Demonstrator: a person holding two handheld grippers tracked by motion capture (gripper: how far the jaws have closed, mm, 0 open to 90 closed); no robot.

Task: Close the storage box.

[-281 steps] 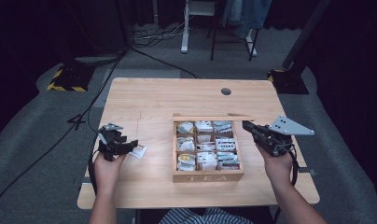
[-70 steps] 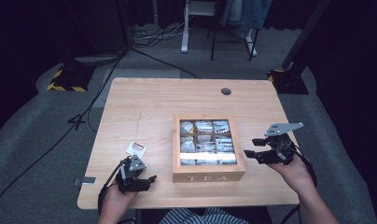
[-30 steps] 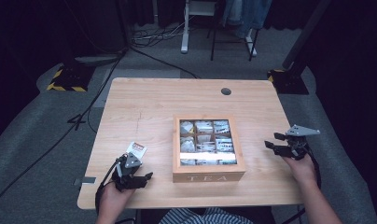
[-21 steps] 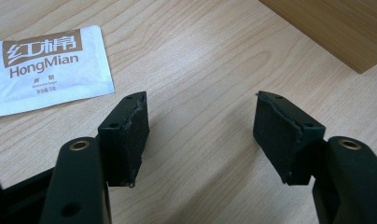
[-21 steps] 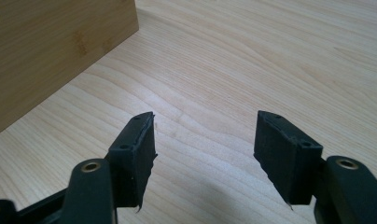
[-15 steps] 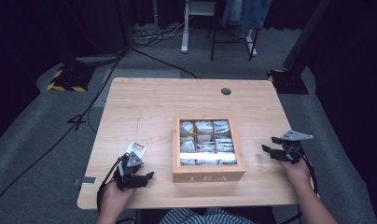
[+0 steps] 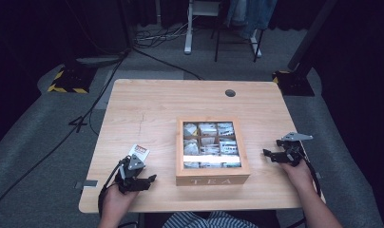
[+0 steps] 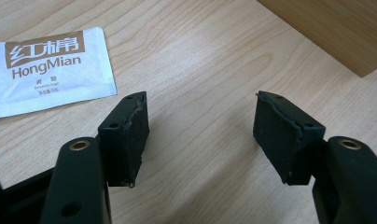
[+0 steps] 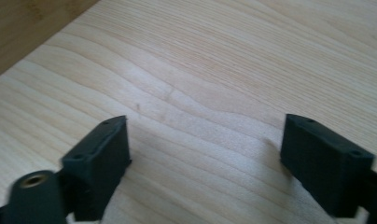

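A wooden tea box [image 7: 212,148] marked TEA sits mid-table with its glass lid down over several tea bags. A white HongMian sachet [image 7: 139,152] [image 8: 46,70] lies flat on the wood to the box's left. My left gripper [image 7: 143,180] [image 8: 200,135] rests low over the table just in front of the sachet, jaws wide apart and empty. My right gripper [image 7: 270,155] [image 9: 205,163] sits on the table right of the box, open, with bare wood between its jaws. A corner of the box [image 8: 336,32] [image 9: 28,28] shows in both gripper views.
The light wooden table [image 7: 152,109] has a round cable hole [image 7: 230,93] at its far right. Beyond the far edge are desk legs, cables and a yellow-black striped base [image 7: 66,81] on the grey floor.
Over the earlier frames the box's lid went from open to shut and the sachet came to lie on the table. In the last second the right gripper lowered toward the table; the left stayed put.
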